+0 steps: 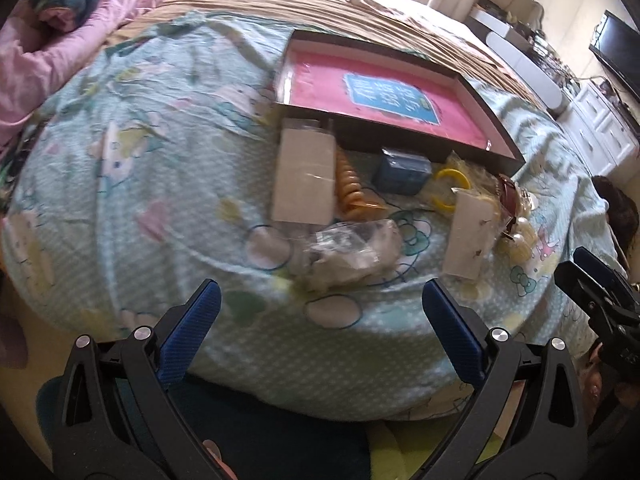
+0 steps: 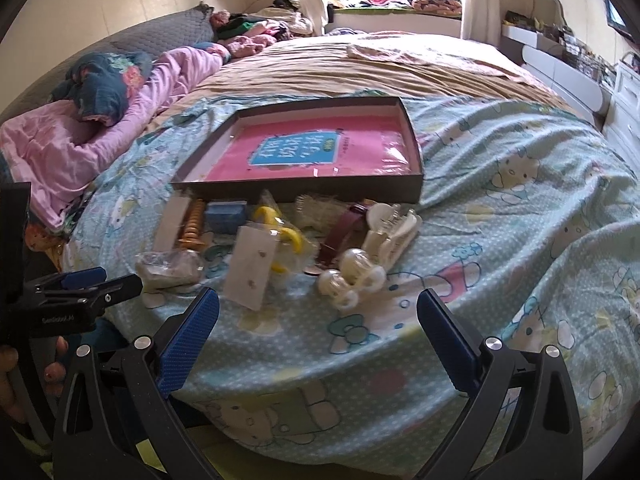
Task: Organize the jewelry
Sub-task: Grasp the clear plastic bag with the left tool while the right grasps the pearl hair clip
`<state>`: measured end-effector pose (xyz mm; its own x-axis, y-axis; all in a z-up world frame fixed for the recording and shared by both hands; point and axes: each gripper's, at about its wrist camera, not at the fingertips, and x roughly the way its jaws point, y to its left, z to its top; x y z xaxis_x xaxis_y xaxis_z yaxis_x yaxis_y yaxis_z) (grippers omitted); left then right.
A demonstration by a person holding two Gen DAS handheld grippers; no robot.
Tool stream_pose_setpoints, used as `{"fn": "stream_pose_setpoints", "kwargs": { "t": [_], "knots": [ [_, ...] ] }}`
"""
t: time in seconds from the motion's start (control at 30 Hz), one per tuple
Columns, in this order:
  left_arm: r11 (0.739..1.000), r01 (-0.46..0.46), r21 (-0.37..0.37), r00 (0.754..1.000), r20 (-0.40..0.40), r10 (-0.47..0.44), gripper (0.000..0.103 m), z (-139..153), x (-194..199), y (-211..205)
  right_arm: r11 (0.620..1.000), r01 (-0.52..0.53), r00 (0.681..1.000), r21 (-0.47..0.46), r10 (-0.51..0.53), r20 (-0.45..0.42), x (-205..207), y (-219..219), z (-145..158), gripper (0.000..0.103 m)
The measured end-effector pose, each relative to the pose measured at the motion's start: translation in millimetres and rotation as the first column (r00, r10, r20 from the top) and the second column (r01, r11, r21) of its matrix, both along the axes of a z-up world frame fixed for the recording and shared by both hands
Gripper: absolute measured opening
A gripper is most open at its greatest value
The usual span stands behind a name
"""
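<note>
A shallow dark box with a pink floor (image 1: 472, 128) (image 2: 404, 168) lies on the bed. Jewelry lies in front of it: a white card (image 1: 304, 176), an orange spiral band (image 1: 352, 192) (image 2: 192, 224), a blue box (image 1: 402, 172) (image 2: 226, 216), a yellow bangle (image 1: 452, 188) (image 2: 280, 232), an earring card (image 1: 468, 236) (image 2: 252, 268), a clear bag (image 1: 352, 252) (image 2: 168, 268), a maroon strap (image 2: 344, 232), white clips (image 2: 392, 228) and pearl pieces (image 2: 352, 280). My left gripper (image 1: 320, 328) is open and empty before the pile. My right gripper (image 2: 318, 330) is open and empty.
The bed has a light blue cartoon sheet (image 2: 520, 208) and a tan blanket (image 2: 320, 64) behind. Pink bedding (image 2: 80, 136) lies at the left. White drawers (image 1: 600, 128) and a TV (image 1: 616, 52) stand at the right. The other gripper shows at each view's side (image 1: 600, 292) (image 2: 80, 288).
</note>
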<state>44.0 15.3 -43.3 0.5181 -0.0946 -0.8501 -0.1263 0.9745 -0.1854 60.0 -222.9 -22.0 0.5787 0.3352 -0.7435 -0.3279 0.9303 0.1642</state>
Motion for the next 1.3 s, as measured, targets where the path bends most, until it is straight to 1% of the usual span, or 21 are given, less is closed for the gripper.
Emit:
{"fn": "stream_pose_setpoints", "kwargs": {
  "t": [0.2, 0.27, 0.33, 0.37, 0.43, 0.47, 0.5, 0.57, 0.67, 0.7, 0.77, 0.8, 0.83, 0.87, 0.9, 0.93, 0.97, 1.0, 1.3],
  "knots": [
    [1.000, 0.011, 0.004, 1.000, -0.023, -0.011, 0.094, -14, 20, -7, 0.999, 0.047, 0.999, -0.010, -0.048, -0.027, 11, -15, -14, 0.099],
    [1.000, 0.019, 0.010, 1.000, -0.025, -0.019, 0.092, -18, 25, -11, 0.998, 0.063, 0.997, -0.016, -0.064, -0.039, 16, -20, -20, 0.099],
    [0.999, 0.029, 0.029, 0.999, -0.026, -0.028, 0.081, -21, 29, -15, 0.997, 0.070, 0.996, -0.009, -0.071, -0.047, 20, -23, -24, 0.099],
    [0.999, 0.031, 0.030, 0.999, -0.028, -0.030, 0.078, -22, 30, -15, 0.997, 0.072, 0.996, -0.009, -0.072, -0.050, 22, -23, -26, 0.099],
    [0.998, 0.032, 0.052, 0.999, -0.027, -0.030, 0.068, -24, 32, -17, 0.998, 0.071, 0.996, 0.000, -0.070, -0.060, 26, -24, -29, 0.098],
    [0.998, 0.037, 0.056, 0.999, -0.020, -0.036, 0.066, -23, 33, -18, 0.997, 0.074, 0.995, 0.003, -0.073, -0.064, 29, -24, -31, 0.098],
    [0.998, 0.045, 0.047, 0.999, -0.011, -0.045, 0.058, -22, 32, -19, 0.997, 0.076, 0.995, 0.005, -0.076, -0.069, 31, -24, -33, 0.098],
    [0.997, 0.054, 0.049, 0.999, -0.003, -0.054, 0.056, -21, 32, -19, 0.997, 0.079, 0.994, 0.014, -0.078, -0.079, 37, -23, -36, 0.098],
    [0.997, 0.062, 0.043, 0.998, 0.006, -0.062, 0.050, -20, 30, -18, 0.997, 0.075, 0.993, 0.035, -0.071, -0.098, 44, -20, -41, 0.097],
    [0.997, 0.062, 0.043, 0.998, 0.011, -0.063, 0.045, -19, 29, -17, 0.997, 0.073, 0.992, 0.038, -0.069, -0.105, 46, -18, -42, 0.096],
    [0.997, 0.065, 0.030, 0.998, 0.014, -0.065, 0.044, -17, 28, -15, 0.997, 0.063, 0.991, 0.048, -0.057, -0.118, 49, -16, -46, 0.080],
    [0.997, 0.068, 0.027, 0.998, 0.012, -0.068, 0.043, -17, 27, -15, 0.997, 0.057, 0.990, 0.056, -0.050, -0.130, 51, -15, -48, 0.079],
    [0.997, 0.069, 0.025, 0.998, 0.012, -0.069, 0.043, -16, 27, -15, 0.996, 0.053, 0.989, 0.067, -0.044, -0.138, 52, -14, -49, 0.076],
    [0.997, 0.071, 0.022, 0.997, 0.013, -0.072, 0.042, -16, 25, -15, 0.996, 0.047, 0.990, 0.075, -0.037, -0.137, 52, -13, -49, 0.068],
    [0.997, 0.074, 0.016, 0.997, 0.011, -0.074, 0.042, -16, 24, -14, 0.996, 0.038, 0.990, 0.078, -0.027, -0.136, 52, -12, -49, 0.063],
    [0.997, 0.074, 0.011, 0.997, 0.009, -0.074, 0.042, -16, 23, -14, 0.996, 0.022, 0.990, 0.084, -0.010, -0.139, 51, -10, -49, 0.053],
    [0.997, 0.081, -0.001, 0.997, 0.007, -0.081, 0.042, -15, 21, -15, 0.996, 0.016, 0.990, 0.089, -0.003, -0.142, 52, -8, -49, 0.047],
    [0.996, 0.085, -0.005, 0.996, 0.007, -0.085, 0.042, -14, 20, -15, 0.995, 0.012, 0.989, 0.095, 0.002, -0.145, 51, -8, -49, 0.046],
    [0.994, 0.112, -0.016, 0.993, 0.031, -0.112, 0.041, 4, 15, -19, 0.991, 0.042, 0.990, 0.125, -0.025, -0.136, 45, -29, -35, 0.045]
  ]
}}
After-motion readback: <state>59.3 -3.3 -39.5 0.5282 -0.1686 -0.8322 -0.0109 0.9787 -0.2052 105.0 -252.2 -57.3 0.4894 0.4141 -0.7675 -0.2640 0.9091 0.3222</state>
